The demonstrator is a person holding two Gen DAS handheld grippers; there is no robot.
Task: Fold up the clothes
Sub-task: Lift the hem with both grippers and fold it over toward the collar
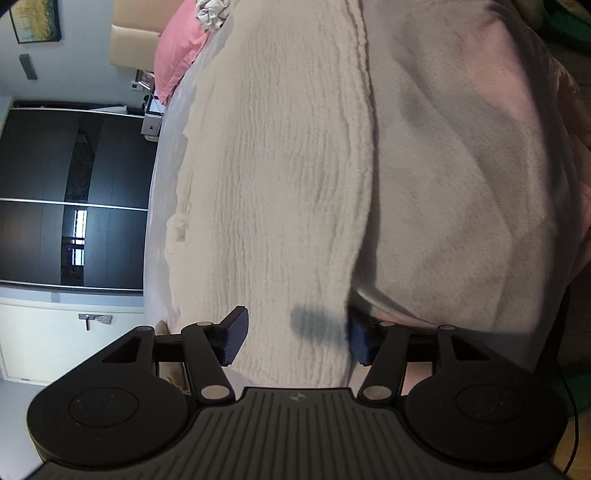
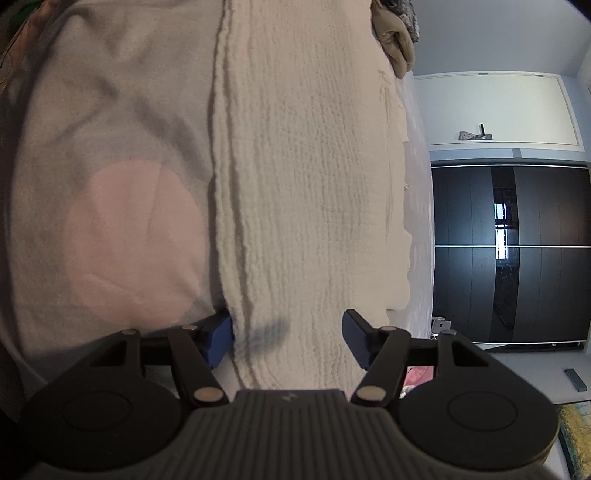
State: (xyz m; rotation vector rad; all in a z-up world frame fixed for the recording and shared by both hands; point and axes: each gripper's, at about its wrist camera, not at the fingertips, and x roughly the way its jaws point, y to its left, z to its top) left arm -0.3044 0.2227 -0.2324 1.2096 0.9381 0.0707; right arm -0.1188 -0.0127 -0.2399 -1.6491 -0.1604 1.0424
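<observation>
A cream crinkled cloth (image 1: 280,177) lies folded over a pale grey-pink bedsheet (image 1: 461,166). My left gripper (image 1: 297,338) is open, its blue pads (image 1: 232,338) wide apart with the cloth's near edge running between them; the right pad sits at the cloth's folded edge. In the right wrist view the same cloth (image 2: 306,184) fills the middle over the sheet (image 2: 110,166). My right gripper (image 2: 288,341) is open too, its pads (image 2: 218,341) either side of the cloth's near edge. Both views are rolled sideways.
A pink pillow (image 1: 177,51) and a crumpled grey-white garment (image 1: 212,13) lie at the bed's far end. A beige bundle (image 2: 397,44) lies at the other end. A dark glossy wardrobe (image 1: 70,199) (image 2: 509,251) stands beyond the bed.
</observation>
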